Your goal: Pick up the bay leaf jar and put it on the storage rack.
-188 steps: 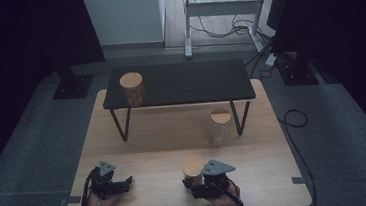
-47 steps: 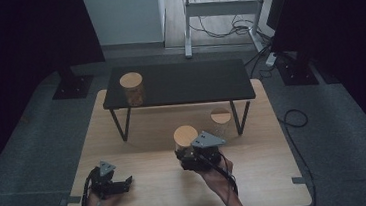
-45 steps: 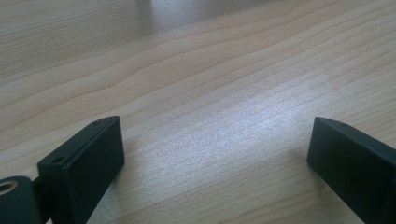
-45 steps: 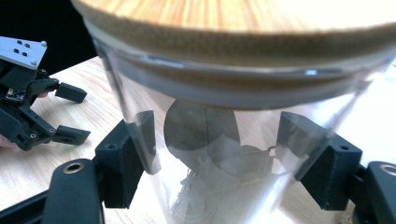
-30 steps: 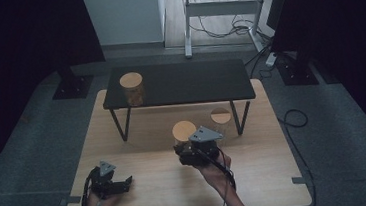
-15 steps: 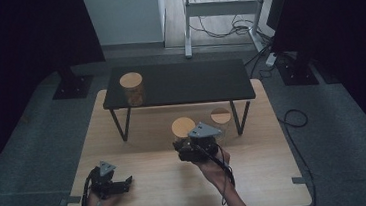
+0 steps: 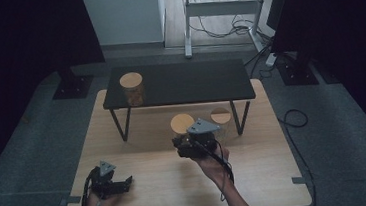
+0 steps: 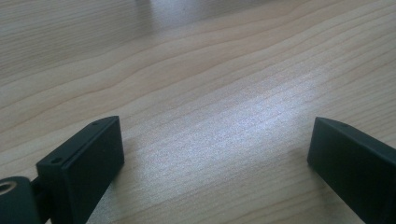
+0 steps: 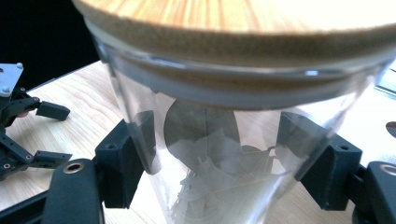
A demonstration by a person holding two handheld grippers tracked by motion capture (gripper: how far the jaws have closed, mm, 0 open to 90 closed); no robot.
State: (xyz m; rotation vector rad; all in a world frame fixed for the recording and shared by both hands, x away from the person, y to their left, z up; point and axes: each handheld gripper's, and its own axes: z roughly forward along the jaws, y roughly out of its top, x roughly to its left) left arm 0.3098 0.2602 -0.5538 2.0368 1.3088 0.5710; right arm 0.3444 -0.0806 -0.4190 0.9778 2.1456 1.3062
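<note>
My right gripper (image 7: 187,146) is shut on a clear glass jar (image 7: 182,124) with a round wooden lid, held over the middle of the wooden table (image 7: 257,176). In the right gripper view the jar (image 9: 219,140) stands close up between the black pads (image 9: 140,140), with pale leaf-like pieces inside. A second lidded jar (image 7: 132,88) stands on the left end of the low black table (image 7: 189,82). A third jar (image 7: 221,118) sits on the wood beside that table's right leg. At the front left, my left gripper (image 7: 126,183) (image 8: 215,154) rests open on bare wood.
The low black table spans the far half of the wooden table on thin metal legs (image 7: 239,115). Grey carpet (image 7: 335,140) surrounds the table, and a black cable (image 7: 295,118) lies on it at the right. My left gripper (image 9: 42,135) also appears in the right gripper view.
My right gripper has carried the jar from the table's front edge toward the black table, with only a slight drift in the last second. The left gripper has stayed put.
</note>
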